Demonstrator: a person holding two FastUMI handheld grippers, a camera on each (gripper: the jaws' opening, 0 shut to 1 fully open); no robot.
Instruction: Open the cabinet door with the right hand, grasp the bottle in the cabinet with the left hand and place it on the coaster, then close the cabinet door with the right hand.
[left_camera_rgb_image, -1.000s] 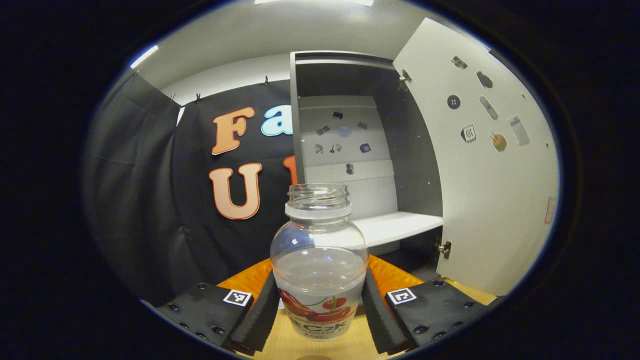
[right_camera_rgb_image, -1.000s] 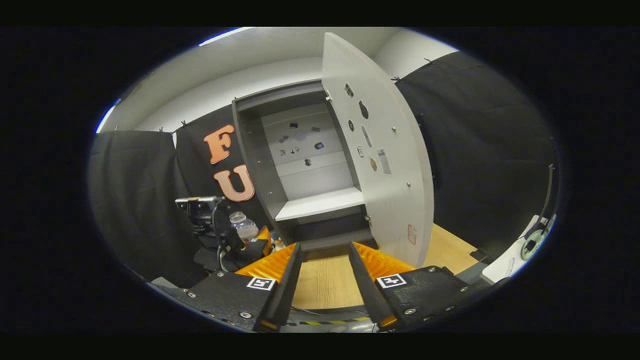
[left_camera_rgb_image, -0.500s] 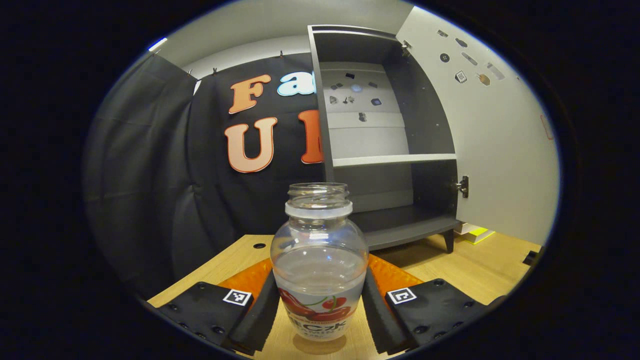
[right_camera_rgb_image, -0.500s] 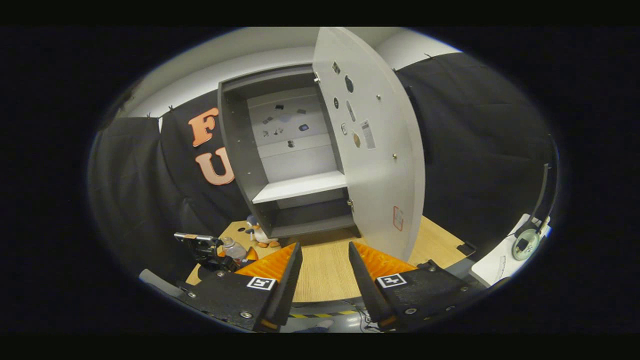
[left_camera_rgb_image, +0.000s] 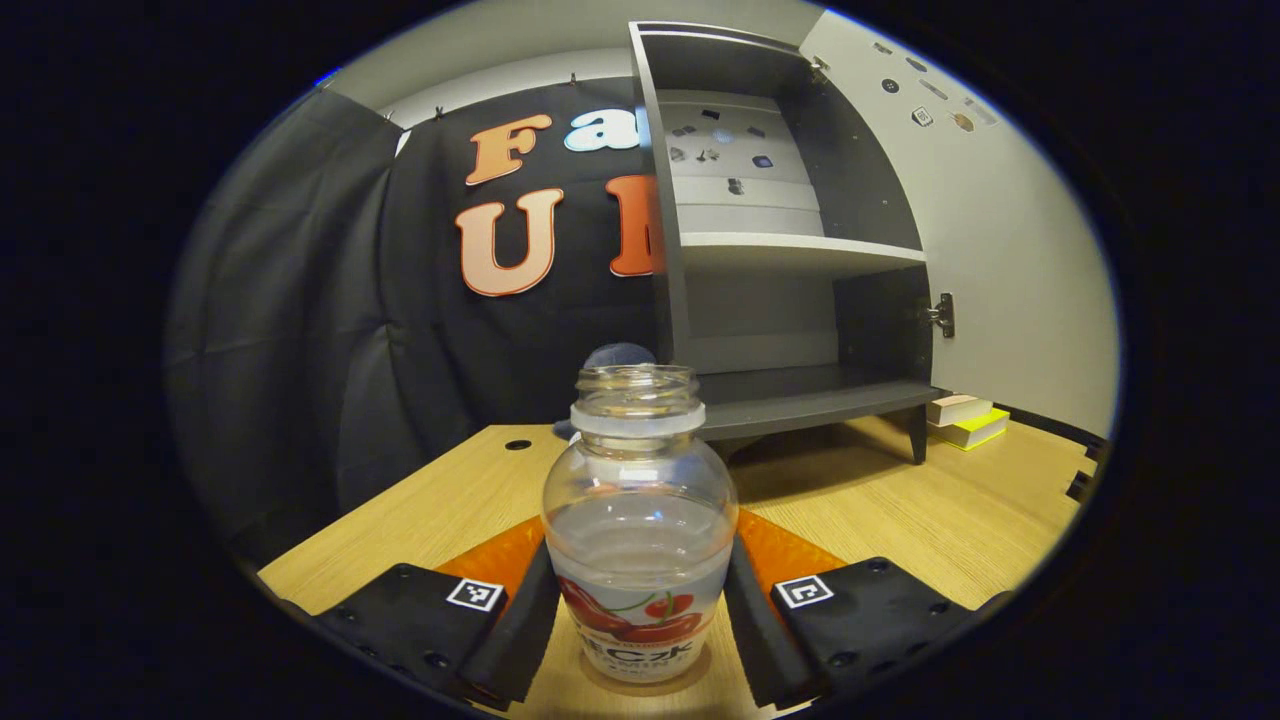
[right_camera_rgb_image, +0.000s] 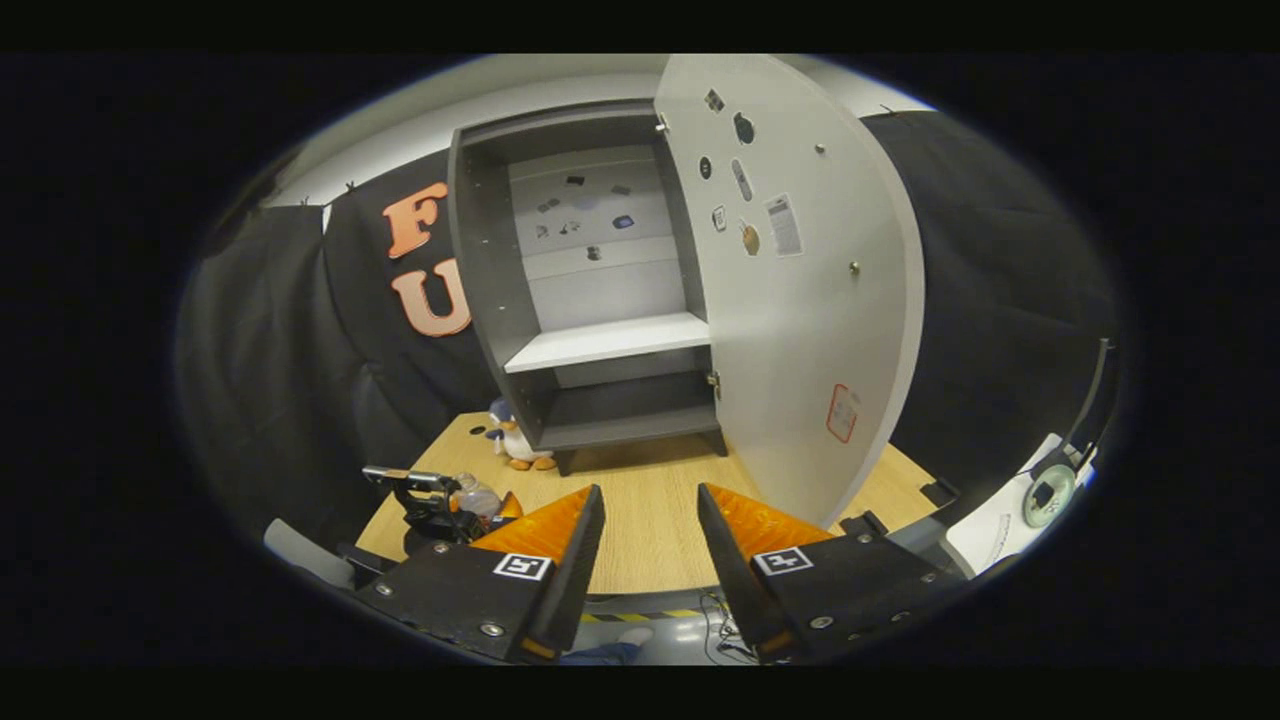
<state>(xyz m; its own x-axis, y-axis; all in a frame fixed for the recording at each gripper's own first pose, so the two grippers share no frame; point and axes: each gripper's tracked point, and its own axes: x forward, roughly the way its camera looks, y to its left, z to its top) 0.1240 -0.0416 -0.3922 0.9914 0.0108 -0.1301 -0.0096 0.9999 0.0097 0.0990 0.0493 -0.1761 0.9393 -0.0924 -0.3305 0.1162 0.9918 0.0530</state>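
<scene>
A clear, capless bottle (left_camera_rgb_image: 640, 470) with a cherry label stands upright between the fingers of my left gripper (left_camera_rgb_image: 640, 590), which press on both its sides. Its base sits low over the wooden table (left_camera_rgb_image: 450, 510), with a darker round patch beneath it; I cannot tell if that is the coaster. The grey cabinet (left_camera_rgb_image: 800, 300) stands behind with its white door (left_camera_rgb_image: 1010, 250) swung wide. In the right gripper view, my right gripper (right_camera_rgb_image: 650, 545) is open and holds nothing, near the table's front edge, facing the cabinet (right_camera_rgb_image: 600, 300) and door (right_camera_rgb_image: 800, 300). The left gripper (right_camera_rgb_image: 430, 500) with the bottle (right_camera_rgb_image: 478, 495) shows at lower left.
A small plush toy (right_camera_rgb_image: 515, 445) sits by the cabinet's left foot. White and yellow blocks (left_camera_rgb_image: 960, 420) lie under the open door. A cable hole (left_camera_rgb_image: 517, 444) marks the table's far left. Equipment (right_camera_rgb_image: 1050, 490) sits on a white surface at far right.
My left gripper has come down with the bottle from shelf height to the tabletop, away from the cabinet. My right gripper has drifted back a little, still open.
</scene>
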